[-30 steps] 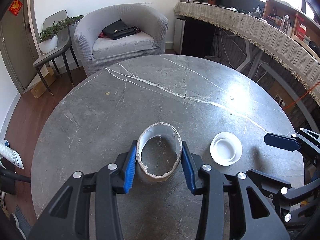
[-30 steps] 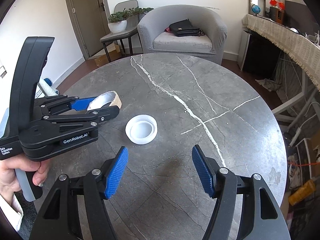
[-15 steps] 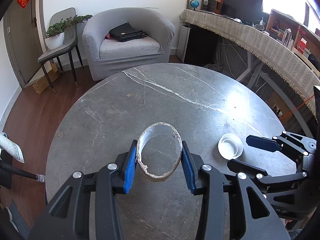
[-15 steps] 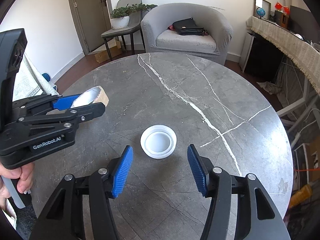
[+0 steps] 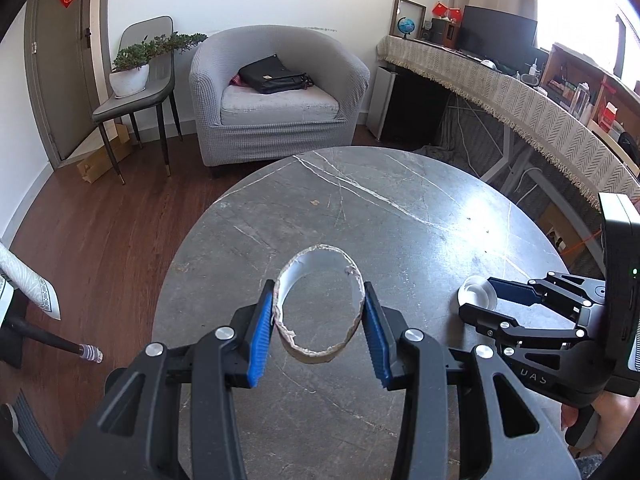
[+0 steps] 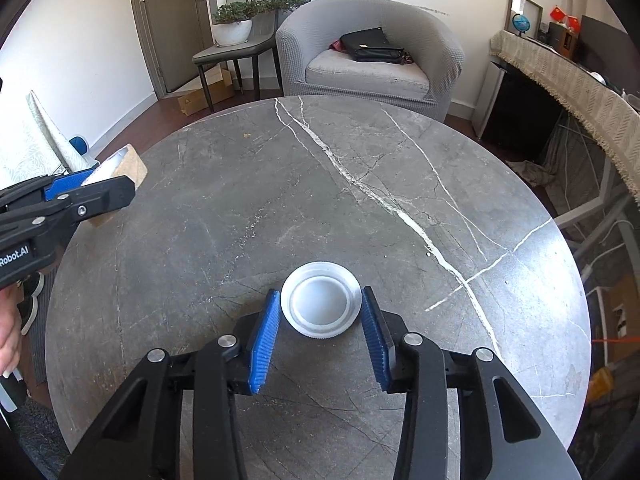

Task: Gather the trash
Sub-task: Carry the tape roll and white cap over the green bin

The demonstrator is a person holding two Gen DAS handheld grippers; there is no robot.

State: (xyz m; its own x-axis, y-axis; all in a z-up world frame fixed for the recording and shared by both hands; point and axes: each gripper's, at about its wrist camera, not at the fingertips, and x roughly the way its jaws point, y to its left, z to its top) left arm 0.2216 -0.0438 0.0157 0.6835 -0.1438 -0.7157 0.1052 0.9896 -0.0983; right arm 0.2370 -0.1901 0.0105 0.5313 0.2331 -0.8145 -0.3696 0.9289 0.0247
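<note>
A round worktop [image 6: 224, 208] of dark grey stone, veined with thin white cracks, fills both views. The left gripper [image 5: 319, 320] has its ribbed blue fingers [image 5: 260, 336] clamped on a cardboard ring [image 5: 319, 354], squeezed into an oval. The ring is brown and rough outside, smooth white inside, with ragged torn edges; the worktop shows through its hollow. From the right wrist view it is lifted clear over the worktop's left edge.

The right gripper [image 6: 320, 320] has just been closing its fingers [image 6: 264, 338] around a white plastic lid [image 6: 320, 305], and they now appear to touch its sides. The lid is a shallow round disc with a raised inner ring and a finely ridged rim, lying open side up on the worktop.

Behind stands a grey textured armchair [image 5: 276, 96] with a black bag [image 5: 272, 76] on its seat.
</note>
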